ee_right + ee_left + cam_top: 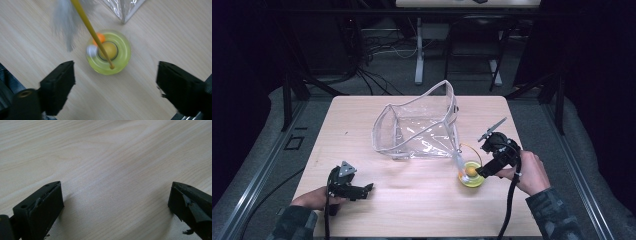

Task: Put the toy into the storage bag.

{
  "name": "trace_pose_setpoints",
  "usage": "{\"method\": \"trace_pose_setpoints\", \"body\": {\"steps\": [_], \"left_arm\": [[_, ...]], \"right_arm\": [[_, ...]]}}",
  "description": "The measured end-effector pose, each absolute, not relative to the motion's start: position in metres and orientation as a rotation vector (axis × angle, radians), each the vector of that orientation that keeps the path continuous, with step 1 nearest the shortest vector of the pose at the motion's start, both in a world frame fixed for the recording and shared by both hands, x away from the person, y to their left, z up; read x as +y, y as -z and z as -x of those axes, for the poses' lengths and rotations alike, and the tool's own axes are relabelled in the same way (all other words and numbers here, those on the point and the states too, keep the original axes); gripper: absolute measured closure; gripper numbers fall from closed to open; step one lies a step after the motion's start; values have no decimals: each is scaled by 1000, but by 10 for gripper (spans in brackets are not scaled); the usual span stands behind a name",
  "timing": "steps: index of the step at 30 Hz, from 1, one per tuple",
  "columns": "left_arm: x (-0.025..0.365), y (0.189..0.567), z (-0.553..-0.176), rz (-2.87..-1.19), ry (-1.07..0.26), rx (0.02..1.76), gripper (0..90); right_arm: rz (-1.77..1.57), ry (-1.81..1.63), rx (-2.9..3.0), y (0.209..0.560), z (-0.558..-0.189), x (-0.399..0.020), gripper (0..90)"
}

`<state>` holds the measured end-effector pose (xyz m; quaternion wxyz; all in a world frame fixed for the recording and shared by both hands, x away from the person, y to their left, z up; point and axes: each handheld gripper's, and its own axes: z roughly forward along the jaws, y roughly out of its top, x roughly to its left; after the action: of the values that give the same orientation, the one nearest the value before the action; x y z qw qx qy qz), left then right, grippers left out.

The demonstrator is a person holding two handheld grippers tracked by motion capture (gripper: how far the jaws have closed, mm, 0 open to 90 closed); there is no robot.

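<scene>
- A small yellow-green ring toy is seen on the wooden table, just in front of the near right corner of a clear plastic bag.
- A thin orange stick with a soft white feather stands up from the toy, and little balls sit in it.
- The right gripper is held above the toy, jaws spread, nothing pinched.
- The left gripper is rested low near the front left, jaws spread wide over bare wood.
- The toy is judged light and smooth, so it may slide; the stick looks bendy.
- The ring's outer rim is judged the best place to be held.
- Plenty of bare table is left in front; the bag's floppy wall is close behind.
</scene>
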<state>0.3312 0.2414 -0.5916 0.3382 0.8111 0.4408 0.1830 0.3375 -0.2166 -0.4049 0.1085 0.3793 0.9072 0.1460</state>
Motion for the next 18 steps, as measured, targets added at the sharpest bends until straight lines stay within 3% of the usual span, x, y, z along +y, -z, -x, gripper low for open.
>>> {"method": "trace_pose_setpoints", "body": {"steps": [5,18], "left_arm": [[241,592,-331,-2113,-477,1149,0],[241,592,-331,-2114,-476,1148,0]], "right_arm": [[-1063,-429,2683,397,-343,-203,423],[-1053,-439,2698,401,-342,-200,810]]}}
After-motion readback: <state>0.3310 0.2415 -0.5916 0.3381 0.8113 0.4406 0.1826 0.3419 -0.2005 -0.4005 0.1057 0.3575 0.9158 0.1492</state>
